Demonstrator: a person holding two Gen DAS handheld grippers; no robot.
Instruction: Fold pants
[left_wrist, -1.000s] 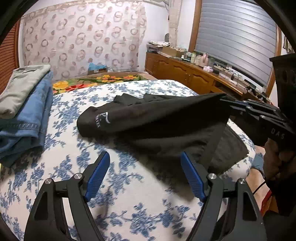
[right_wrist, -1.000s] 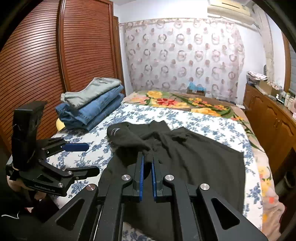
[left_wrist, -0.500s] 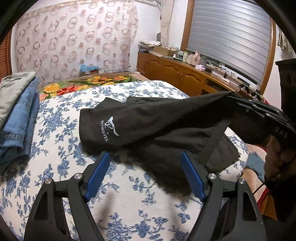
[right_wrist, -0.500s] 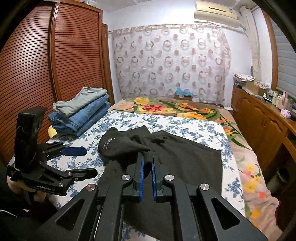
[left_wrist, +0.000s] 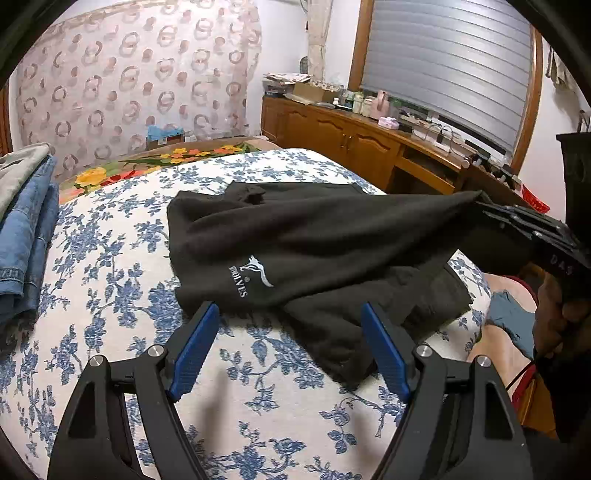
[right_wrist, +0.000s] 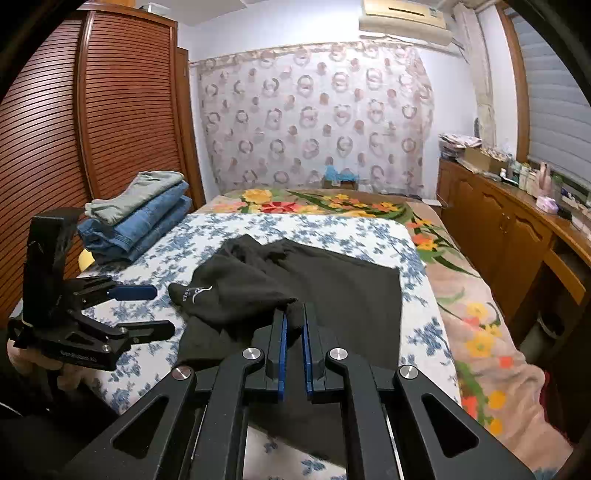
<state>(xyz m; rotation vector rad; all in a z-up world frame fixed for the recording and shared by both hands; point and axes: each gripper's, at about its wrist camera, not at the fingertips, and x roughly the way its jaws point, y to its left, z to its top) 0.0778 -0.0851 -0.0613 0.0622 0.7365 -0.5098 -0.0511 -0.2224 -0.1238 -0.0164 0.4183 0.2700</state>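
Since the earlier frame the black pants (left_wrist: 314, 243) have been drawn further over themselves, the white logo now lying nearer my left hand-held gripper (left_wrist: 291, 350), and the denim stack has slid toward the left edge of that view. My right hand-held gripper (right_wrist: 294, 354) is clenched on a corner of the pants, lifting it off the bed (right_wrist: 236, 229) while the rest lies spread on the flowered sheet. My left one hangs released, jaws wide, just short of the near fold and touching nothing. I judge the cloth soft, light and limp: it sags from one pinch, so a second hold on the near edge by the logo would keep the fold square. Folded jeans (right_wrist: 140, 218) sit well apart at the far left; a wooden cabinet (right_wrist: 509, 236) runs alongside the bed, and nothing blocks the fold
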